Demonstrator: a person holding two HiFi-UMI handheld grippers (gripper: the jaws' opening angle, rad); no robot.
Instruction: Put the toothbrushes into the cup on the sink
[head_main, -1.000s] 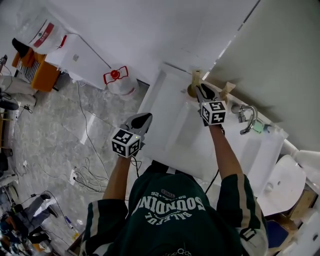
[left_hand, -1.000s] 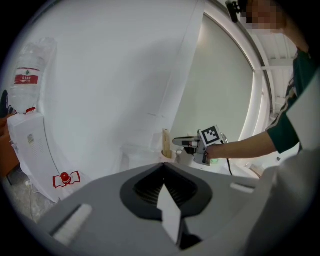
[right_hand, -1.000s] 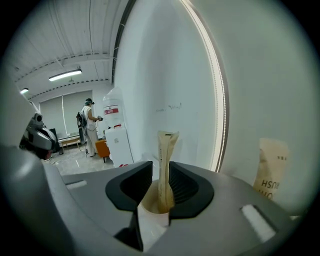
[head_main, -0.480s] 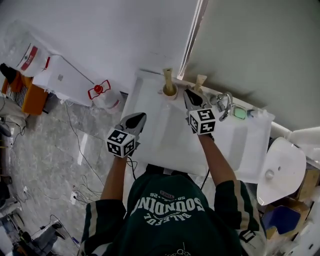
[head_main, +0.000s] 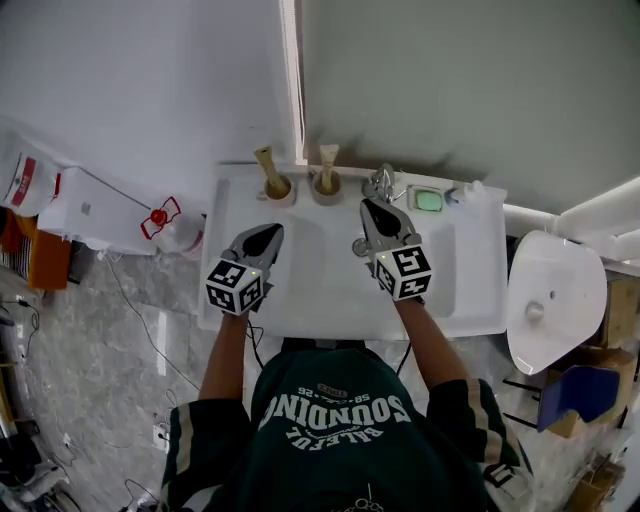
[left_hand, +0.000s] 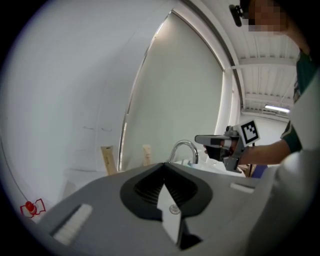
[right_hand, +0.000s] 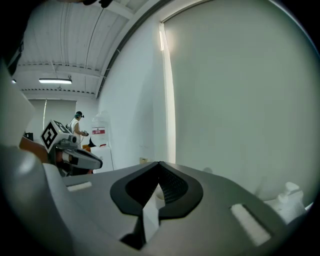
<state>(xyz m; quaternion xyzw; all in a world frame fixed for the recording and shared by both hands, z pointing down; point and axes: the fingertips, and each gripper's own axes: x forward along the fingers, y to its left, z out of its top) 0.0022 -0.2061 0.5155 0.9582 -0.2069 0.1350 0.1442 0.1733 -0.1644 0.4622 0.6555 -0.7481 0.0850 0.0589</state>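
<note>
- Both grippers hang over the white sink (head_main: 470, 285), side by side and apart from each other, tips aimed at the back wall.
- Left gripper (head_main: 270, 231): its own view shows the jaws pressed together with nothing in them.
- Right gripper (head_main: 368, 208): the jaws have just been closing and now they're together, nothing between them either.
- Both toothbrushes are already standing in cups on the sink's back ledge, so neither one is in a grip.
- Left cup (head_main: 279, 191) sits just past the left gripper's tip, a touch to that gripper's right. Its toothbrush (head_main: 266, 163) leans left out of the cup, clear of the jaws.
- Second cup (head_main: 325, 189) is further along, ahead of the gap between the two grippers and left of the right gripper's tip. Its toothbrush (head_main: 328, 158) stands pretty much upright.
- From the left gripper view both brush handles poke up beyond the closed jaws, left of centre.
- The faucet (head_main: 381, 182) is right in front of the right gripper's tip, very near. Can't tell if they touch.
- A small green item (head_main: 428, 200) lies on the ledge ahead and to the right of the right gripper.
</note>
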